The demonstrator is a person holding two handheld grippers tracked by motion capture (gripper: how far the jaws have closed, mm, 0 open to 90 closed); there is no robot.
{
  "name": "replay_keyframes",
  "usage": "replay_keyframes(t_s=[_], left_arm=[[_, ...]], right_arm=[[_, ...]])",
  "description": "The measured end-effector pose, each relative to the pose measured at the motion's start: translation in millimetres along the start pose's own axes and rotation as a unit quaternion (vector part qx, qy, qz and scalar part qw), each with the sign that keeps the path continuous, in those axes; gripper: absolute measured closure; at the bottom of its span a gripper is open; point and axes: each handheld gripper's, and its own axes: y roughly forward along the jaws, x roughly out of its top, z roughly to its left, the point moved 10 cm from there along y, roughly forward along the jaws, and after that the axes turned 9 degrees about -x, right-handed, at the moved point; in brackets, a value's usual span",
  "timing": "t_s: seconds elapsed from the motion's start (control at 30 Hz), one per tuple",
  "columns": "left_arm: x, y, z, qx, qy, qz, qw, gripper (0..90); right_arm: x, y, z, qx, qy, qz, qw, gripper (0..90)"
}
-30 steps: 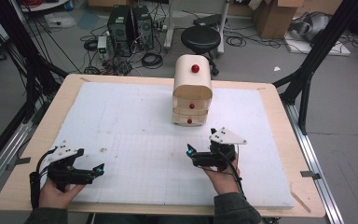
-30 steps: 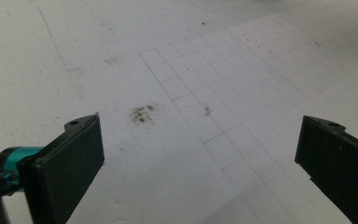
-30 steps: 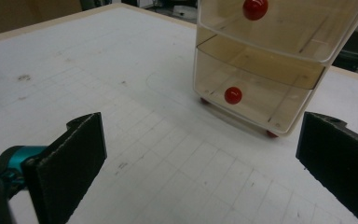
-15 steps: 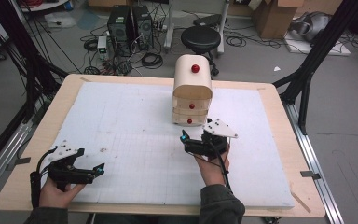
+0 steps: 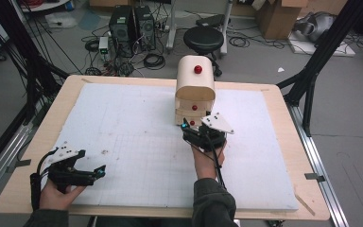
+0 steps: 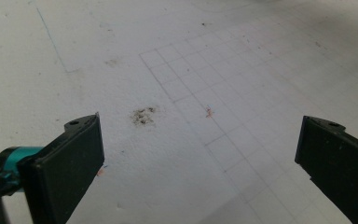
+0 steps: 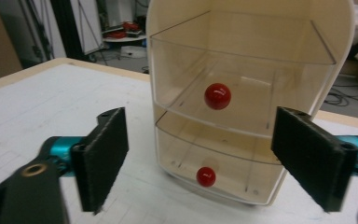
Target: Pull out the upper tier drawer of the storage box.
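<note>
A small cream drawer cabinet (image 5: 195,85) stands at the far middle of the white board, with a red knob on top (image 5: 198,69). In the right gripper view it (image 7: 247,56) is close ahead, showing two clear drawers, an upper red knob (image 7: 217,96) and a lower red knob (image 7: 205,176). My right gripper (image 5: 193,127) sits just in front of the lowest drawer, jaws wide open and apart from it (image 7: 205,158). My left gripper (image 5: 99,171) rests open near the front left edge, above bare board (image 6: 200,163).
The white gridded foam board (image 5: 137,123) covers a wooden table (image 5: 38,142). A dark smudge (image 6: 143,115) marks the board ahead of the left gripper. Beyond the far edge are a black stool (image 5: 203,38), computer towers (image 5: 132,23) and cables on the floor.
My right gripper has moved forward and left, up to the front of the cabinet's drawers. The left gripper has stayed put.
</note>
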Motion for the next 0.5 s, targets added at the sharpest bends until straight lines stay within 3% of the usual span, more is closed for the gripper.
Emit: replay_keyframes(t_s=[0.13, 0.3, 0.5], left_arm=[[0.1, 0.7, -0.6, -0.002, -0.002, -0.001, 1.0, 1.7], [0.5, 1.0, -1.8, -0.005, -0.001, -0.002, 1.0, 1.7], [0.2, 1.1, -1.3, -0.005, 0.0, -0.001, 1.0, 1.7]], right_arm=[[1.5, 6.3, 0.2, -0.008, 0.009, 0.003, 0.9999, 28.4], [0.4, 14.4, 4.1, -0.032, -0.018, 0.005, 0.9993, 35.1], [1.3, 21.0, 0.9, -0.058, -0.017, 0.006, 0.9981, 45.7]])
